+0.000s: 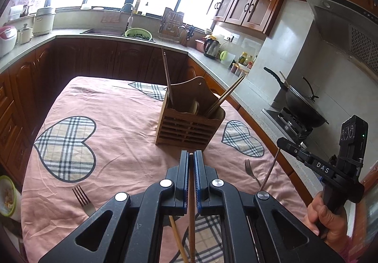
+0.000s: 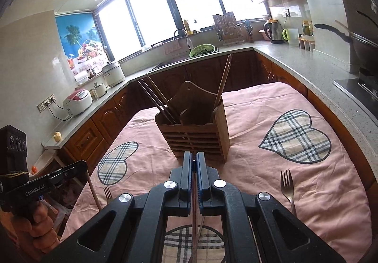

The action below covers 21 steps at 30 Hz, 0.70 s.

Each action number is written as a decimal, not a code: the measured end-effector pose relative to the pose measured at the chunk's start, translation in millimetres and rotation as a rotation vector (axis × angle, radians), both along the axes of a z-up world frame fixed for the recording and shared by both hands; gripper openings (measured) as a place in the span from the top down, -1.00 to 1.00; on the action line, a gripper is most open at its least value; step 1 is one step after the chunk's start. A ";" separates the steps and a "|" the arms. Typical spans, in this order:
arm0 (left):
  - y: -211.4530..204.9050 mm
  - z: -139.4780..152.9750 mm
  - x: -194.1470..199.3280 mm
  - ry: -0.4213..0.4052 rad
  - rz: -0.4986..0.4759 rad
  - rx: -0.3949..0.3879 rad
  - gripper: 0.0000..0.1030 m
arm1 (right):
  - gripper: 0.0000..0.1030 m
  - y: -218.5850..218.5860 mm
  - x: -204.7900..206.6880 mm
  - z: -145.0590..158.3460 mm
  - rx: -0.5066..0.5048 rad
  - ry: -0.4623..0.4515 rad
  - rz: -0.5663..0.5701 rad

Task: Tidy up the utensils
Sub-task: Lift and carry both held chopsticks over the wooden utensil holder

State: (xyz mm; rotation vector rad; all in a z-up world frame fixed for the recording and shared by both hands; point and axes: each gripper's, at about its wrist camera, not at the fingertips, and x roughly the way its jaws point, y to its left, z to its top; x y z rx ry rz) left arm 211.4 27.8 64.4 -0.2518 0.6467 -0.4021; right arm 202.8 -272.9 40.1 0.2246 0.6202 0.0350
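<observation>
Left gripper point(image 1: 191, 156) jaws nearly together, clamped on a dark brown wooden chopstick point(image 1: 191, 211) that runs down between the pads, tip showing at the fingertips. Right gripper point(image 2: 194, 158) also narrow, pinching a thin reddish chopstick point(image 2: 194, 204) the same way. In the left view the right gripper point(image 1: 282, 142) shows at the right edge with its stick hanging down.

Slatted brown wooden utensil holder point(image 1: 189, 121) stands centre frame on the pink cloth-covered surface point(image 1: 113, 145) with plaid hearts, just ahead of both grippers; chopsticks already lean out of its left and right compartments. Two metal forks lie loose on the cloth: one lower left point(image 1: 81, 197), one right of centre point(image 1: 249, 168). A lighter wooden chopstick point(image 1: 178, 237) lies below the left gripper.

Step in hand, likely: drop the held chopsticks into the holder. To do it well: lift each stick above the rim, bring it near upright, aim at a chopstick compartment, not the middle one with the flat wooden piece, lower the end inside before opening. Go one gripper at a time so they don't collide, and avoid knocking the leaning sticks or tipping the holder.
</observation>
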 end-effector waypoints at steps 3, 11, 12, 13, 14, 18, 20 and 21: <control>4.3 4.5 -5.4 -0.020 0.009 -0.010 0.95 | 0.93 0.4 -5.2 7.9 0.000 -0.025 -0.004; 7.4 10.3 -11.1 -0.057 0.025 -0.014 0.95 | 0.93 2.2 -12.3 21.3 0.003 -0.067 -0.007; 7.4 11.0 -11.0 -0.060 0.025 -0.015 0.95 | 0.93 2.5 -12.7 22.6 0.002 -0.071 -0.008; 7.9 12.2 -10.5 -0.063 0.026 -0.016 0.95 | 0.93 2.9 -13.0 23.8 0.000 -0.075 -0.008; 8.1 13.0 -10.1 -0.067 0.028 -0.016 0.95 | 0.93 2.9 -13.1 25.1 0.000 -0.079 -0.008; 9.2 15.9 -6.9 -0.079 0.030 -0.016 0.94 | 0.93 1.7 -11.5 29.3 0.001 -0.093 -0.008; 9.5 17.9 -4.5 -0.085 0.029 -0.016 0.95 | 0.93 1.3 -10.3 31.2 0.001 -0.100 -0.009; 9.2 19.2 -3.1 -0.089 0.031 -0.015 0.95 | 0.93 1.5 -9.8 32.7 0.000 -0.103 -0.008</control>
